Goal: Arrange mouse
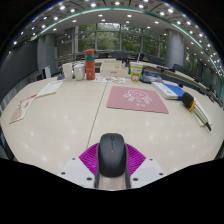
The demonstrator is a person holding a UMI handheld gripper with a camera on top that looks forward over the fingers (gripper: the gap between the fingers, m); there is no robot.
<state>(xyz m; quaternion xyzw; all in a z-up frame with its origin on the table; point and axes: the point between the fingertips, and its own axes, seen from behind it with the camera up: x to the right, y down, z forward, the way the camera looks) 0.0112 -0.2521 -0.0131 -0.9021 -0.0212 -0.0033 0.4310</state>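
Office space w/ ceiling lights and glass walls at the back; up front a big pale tabletop (60,120) carries everything. One mouse (112,153), dark grey/black, sits between the two fingers of the hand-held gripper (112,166), right at the near end of the tabletop. Its long axis runs straight fwd along the fingers, nose pointing away toward the room. Magenta pads (88,158) show on both sides of it, close against its flanks, so the fingers look closed in on the mouse, though I can't tell if it's lifted or resting on the surface.

The relation that matters, I'd say: one pink mouse mat (137,98) lies ahead and a bit to the right of the mouse, well apart from it, roughly mid-tabletop. If that's the target, the move goes fwd and slightly right.

Count of the rest: one red canister (89,65) at the far side, one yellow-handled tool (199,108) off right, one blue book-like item (168,90) beyond the mat, some papers (48,88) on the left. One gripper only, no other hand seen.
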